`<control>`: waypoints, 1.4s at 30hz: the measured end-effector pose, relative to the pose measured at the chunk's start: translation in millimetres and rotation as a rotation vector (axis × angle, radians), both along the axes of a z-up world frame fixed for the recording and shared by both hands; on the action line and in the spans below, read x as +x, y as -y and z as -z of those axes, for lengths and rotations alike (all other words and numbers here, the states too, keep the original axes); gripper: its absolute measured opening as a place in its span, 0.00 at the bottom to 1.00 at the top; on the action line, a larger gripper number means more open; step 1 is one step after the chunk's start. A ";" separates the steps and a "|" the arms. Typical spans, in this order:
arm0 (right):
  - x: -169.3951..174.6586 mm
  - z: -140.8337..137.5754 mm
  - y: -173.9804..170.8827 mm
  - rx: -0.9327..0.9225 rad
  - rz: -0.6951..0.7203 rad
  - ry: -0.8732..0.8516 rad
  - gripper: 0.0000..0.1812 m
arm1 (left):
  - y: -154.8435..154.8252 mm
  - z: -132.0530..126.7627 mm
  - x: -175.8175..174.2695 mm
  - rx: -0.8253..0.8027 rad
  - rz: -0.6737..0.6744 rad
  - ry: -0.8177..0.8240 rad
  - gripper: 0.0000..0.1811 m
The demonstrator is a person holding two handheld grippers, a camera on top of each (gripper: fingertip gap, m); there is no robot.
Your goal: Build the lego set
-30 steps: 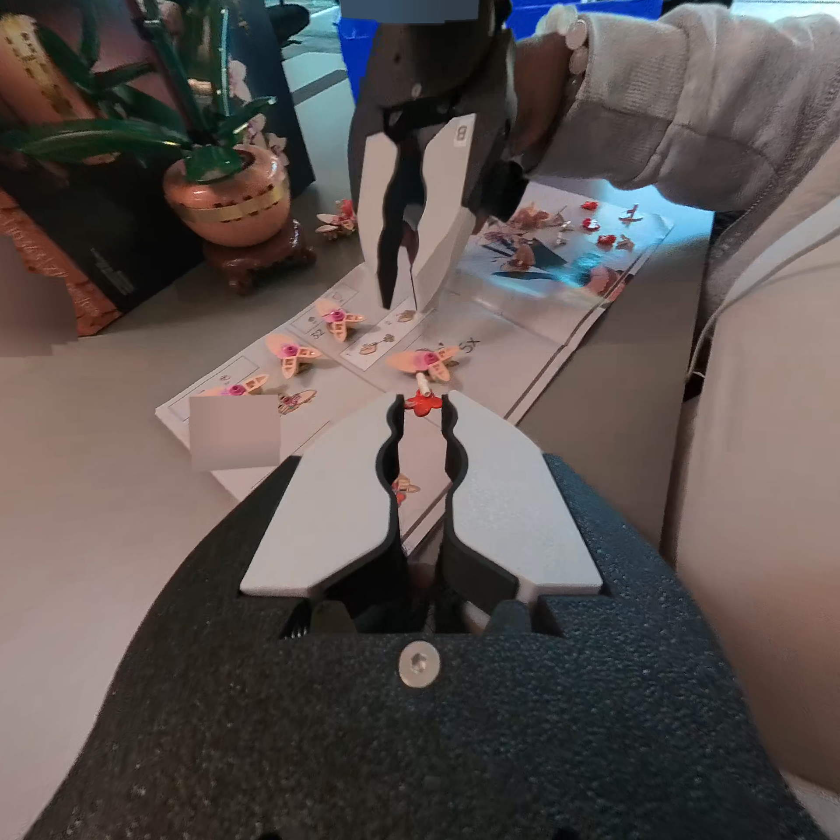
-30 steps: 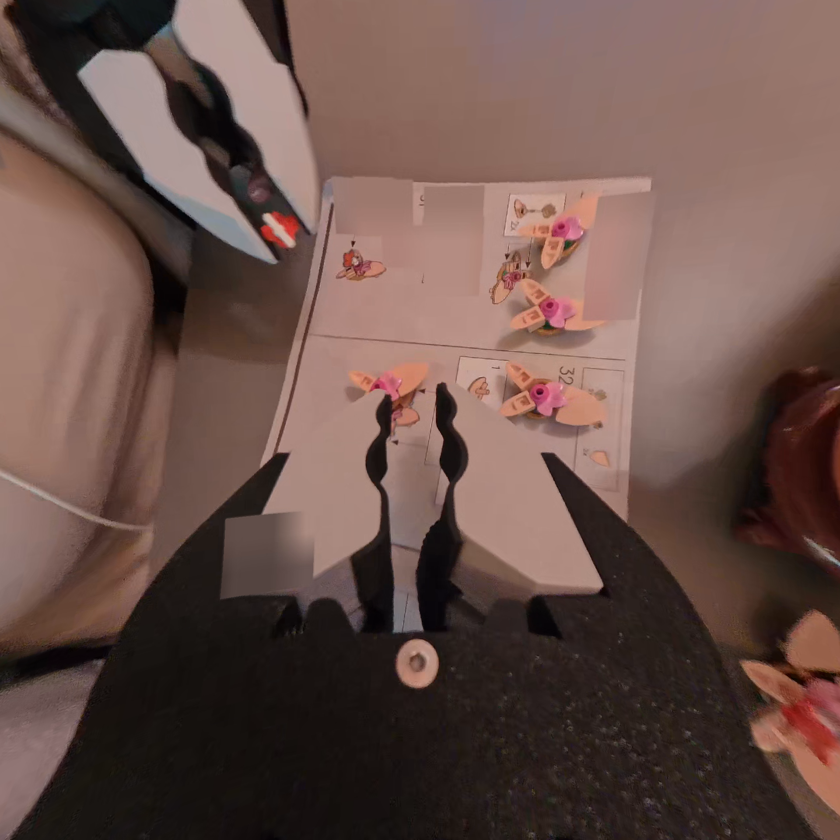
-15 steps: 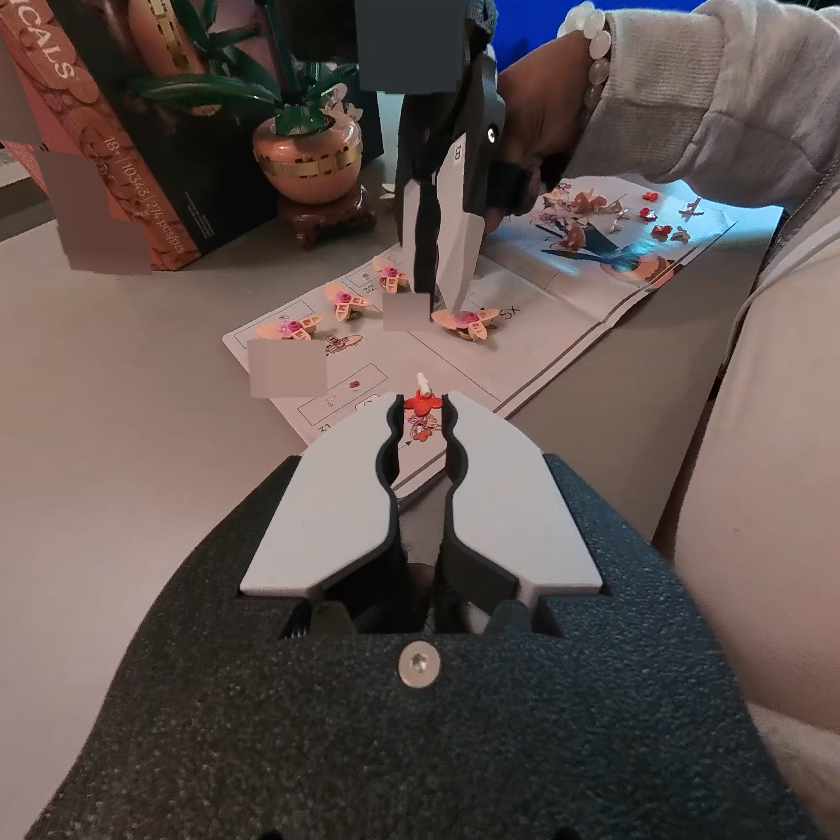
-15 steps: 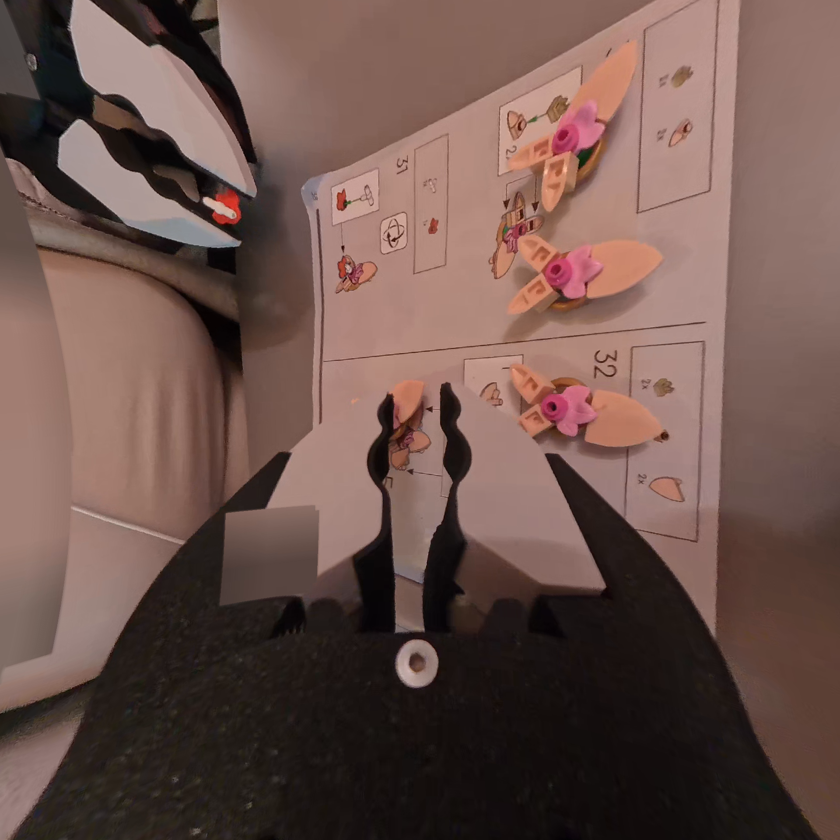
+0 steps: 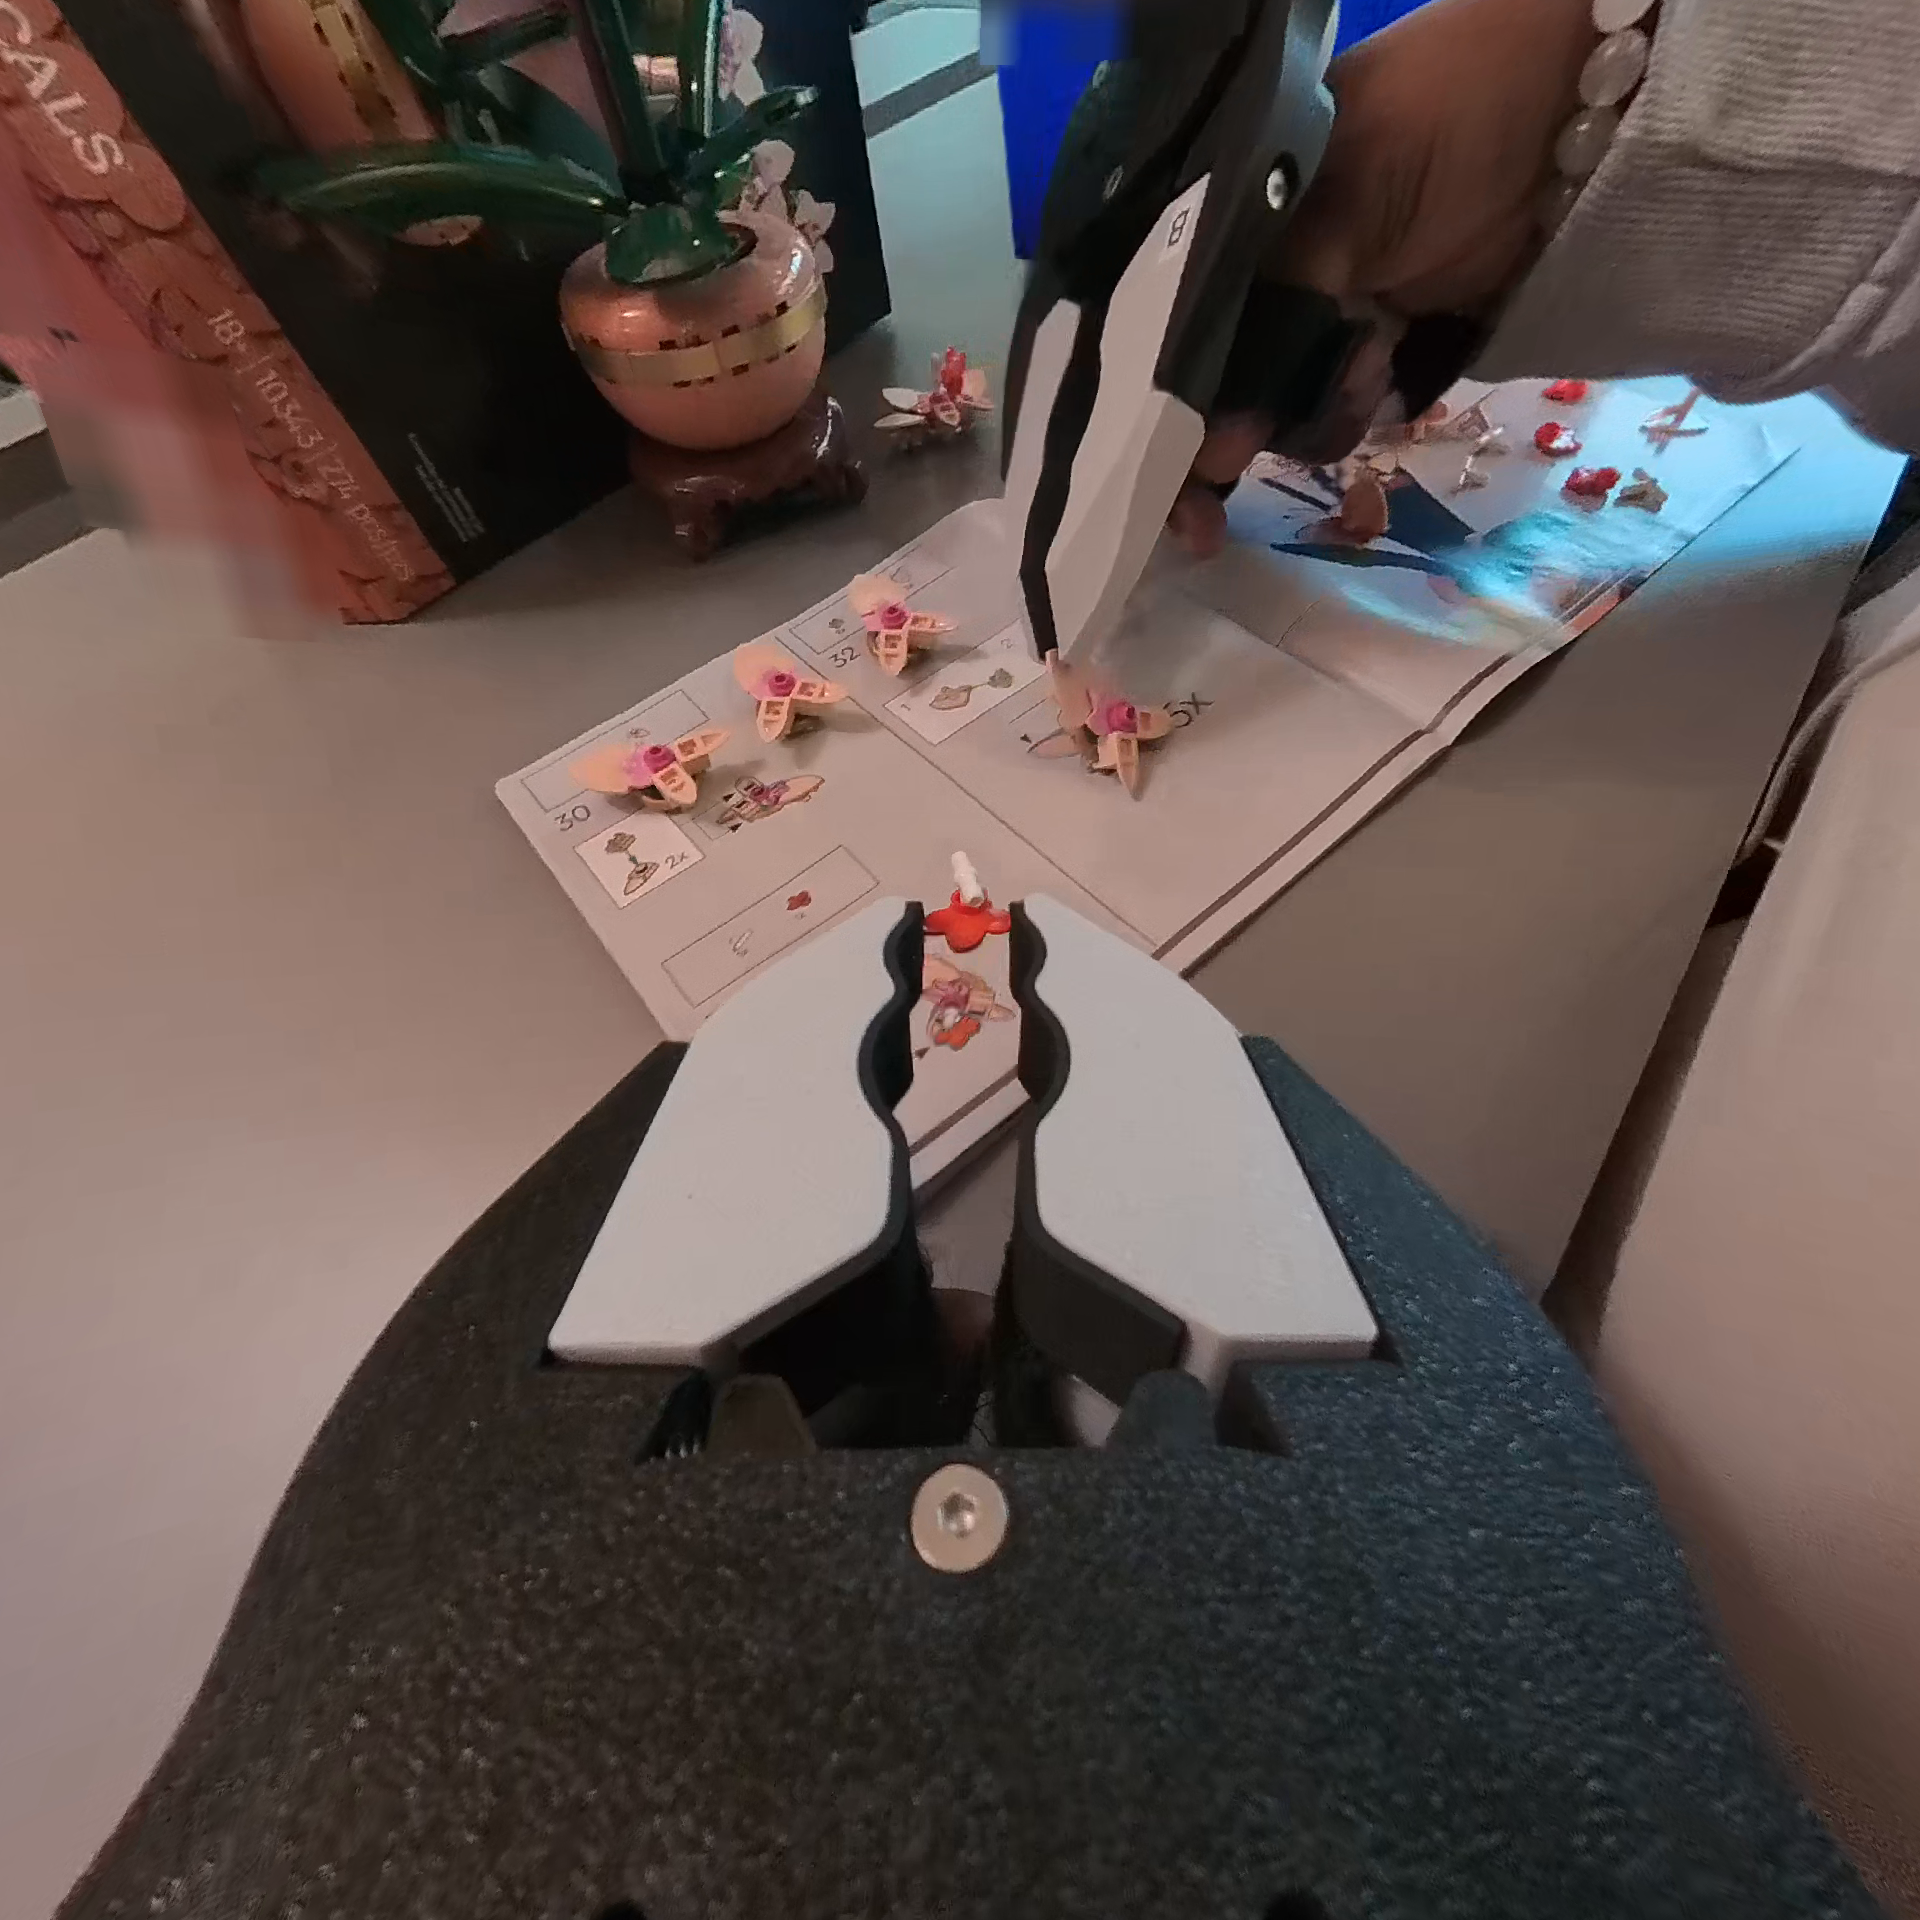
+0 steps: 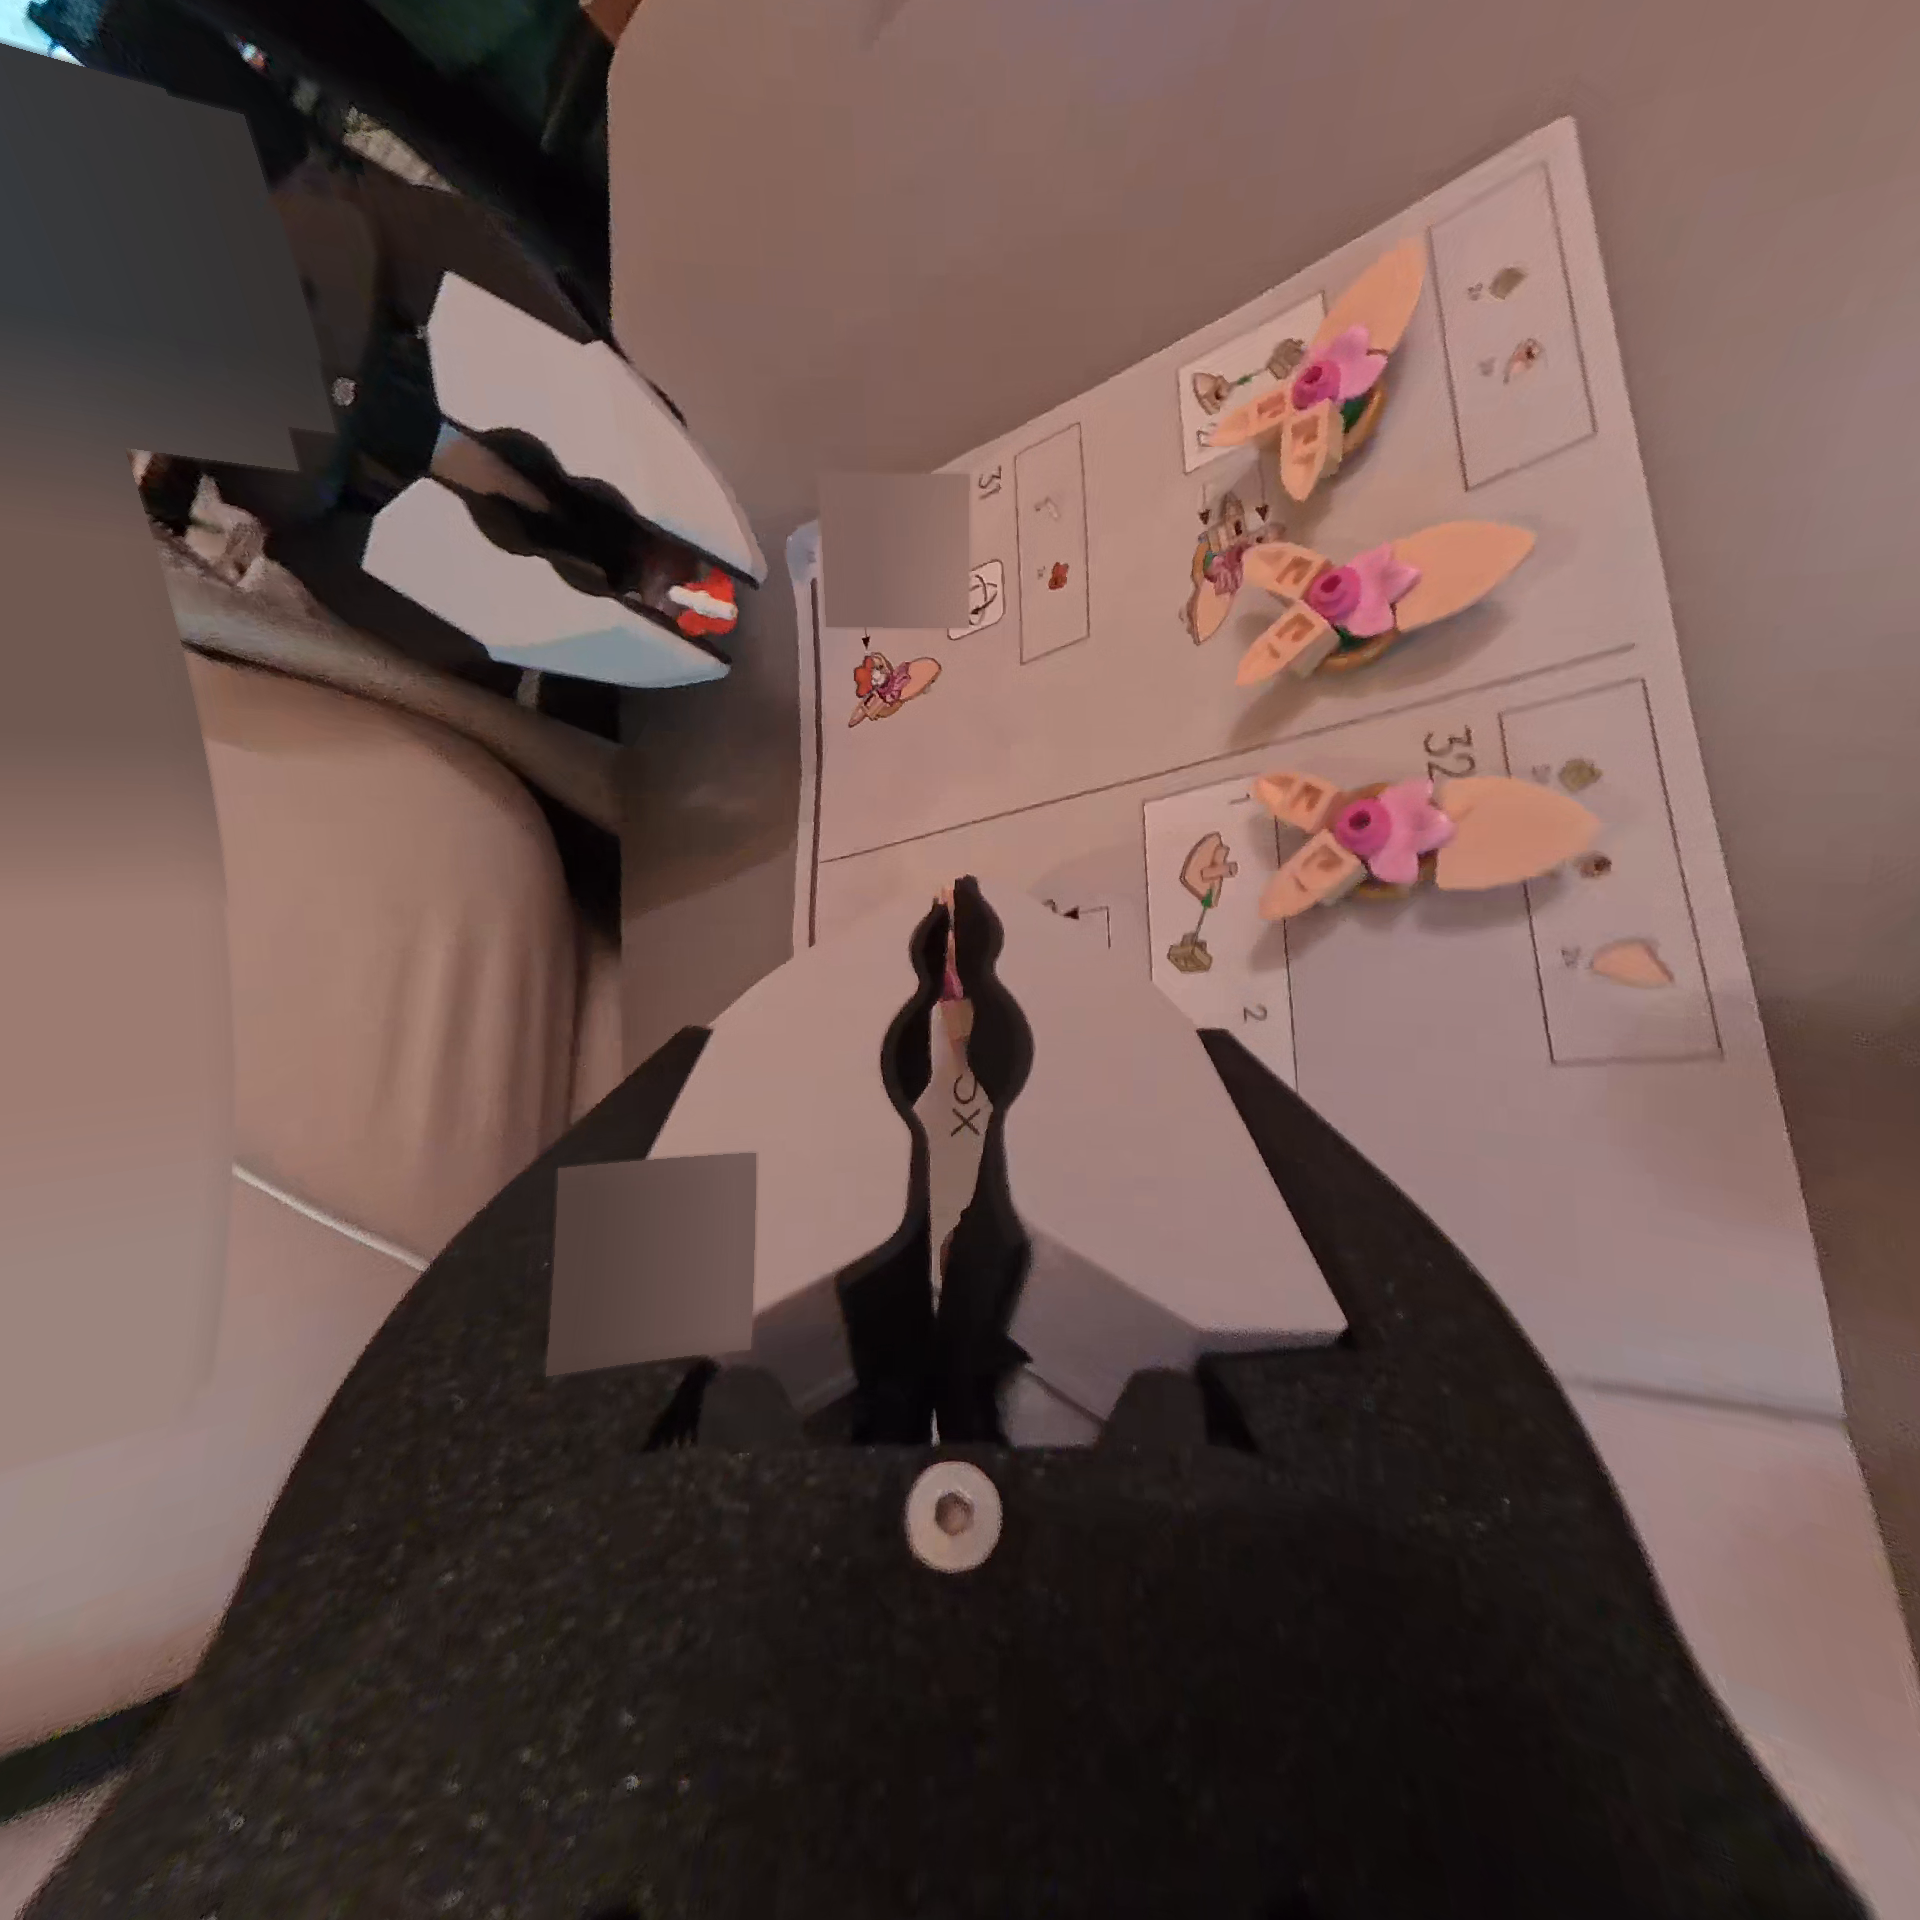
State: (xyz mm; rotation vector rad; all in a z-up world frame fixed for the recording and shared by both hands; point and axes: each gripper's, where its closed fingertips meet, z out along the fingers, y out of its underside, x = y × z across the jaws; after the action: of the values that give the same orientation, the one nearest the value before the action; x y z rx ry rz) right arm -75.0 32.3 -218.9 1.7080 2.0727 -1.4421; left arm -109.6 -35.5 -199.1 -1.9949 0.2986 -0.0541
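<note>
My left gripper (image 5: 966,914) is shut on a small red flower piece with a white pin (image 5: 966,920) and holds it above the near edge of the open instruction booklet (image 5: 1039,831). My right gripper (image 5: 1051,657) reaches down from the far side and is shut on a peach petal of a pink-centred lego flower (image 5: 1107,722) that rests on the booklet. In the right wrist view, the petal (image 6: 951,966) shows as a sliver between the right gripper's (image 6: 956,904) jaws. The left gripper (image 6: 727,613) with the red piece (image 6: 707,608) is at upper left.
Three more peach flowers (image 5: 652,769) (image 5: 784,691) (image 5: 896,629) lie on the booklet's left page. A lego orchid pot (image 5: 694,343) and the set's box (image 5: 260,364) stand behind it, with another flower (image 5: 940,400) beside the pot. Small red parts (image 5: 1590,483) lie on the far page. My hands' fingertips stand some 9 cm from each other.
The right gripper has come down and closed on the flower's petal. The left gripper has drawn back toward the booklet's near edge, still holding the red piece.
</note>
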 end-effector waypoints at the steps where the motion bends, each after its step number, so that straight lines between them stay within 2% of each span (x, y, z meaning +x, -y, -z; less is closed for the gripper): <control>1: 1.8 1.0 -1.1 0.012 0.020 -0.003 0.01 | -2.4 0.1 3.2 -0.004 0.006 -0.003 0.08; 7: 7.4 -2.6 -3.4 0.023 0.115 -0.042 0.01 | -19.3 8.1 18.7 -0.055 -0.003 -0.031 0.08; 13: 0.2 -20.7 -10.7 -0.034 0.331 -0.172 0.01 | -32.6 11.3 29.2 -0.066 -0.040 -0.049 0.08; 17: -3.2 -30.9 -16.5 -0.090 0.466 -0.255 0.01 | -44.1 4.4 29.0 -0.018 -0.069 -0.053 0.08; 23: -9.6 -44.9 -24.7 -0.120 0.609 -0.370 0.00 | -65.2 -12.5 26.2 0.108 -0.117 -0.172 0.08; 26: -13.4 -50.8 -27.1 -0.121 0.652 -0.413 0.00 | -72.4 -15.2 23.0 0.141 -0.146 -0.204 0.08; 33: -19.4 -59.8 -21.3 -0.167 0.688 -0.471 0.00 | -78.6 -19.8 15.2 0.198 -0.205 -0.422 0.08; 42: -21.5 -65.2 -21.8 -0.176 0.694 -0.491 0.00 | -76.8 -21.5 10.2 0.209 -0.228 -0.495 0.08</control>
State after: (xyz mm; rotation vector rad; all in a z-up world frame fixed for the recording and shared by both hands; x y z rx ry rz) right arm -96.5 54.1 -153.7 2.2967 1.4788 -2.3557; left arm -99.5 41.3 -177.6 -1.7993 0.3714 0.5989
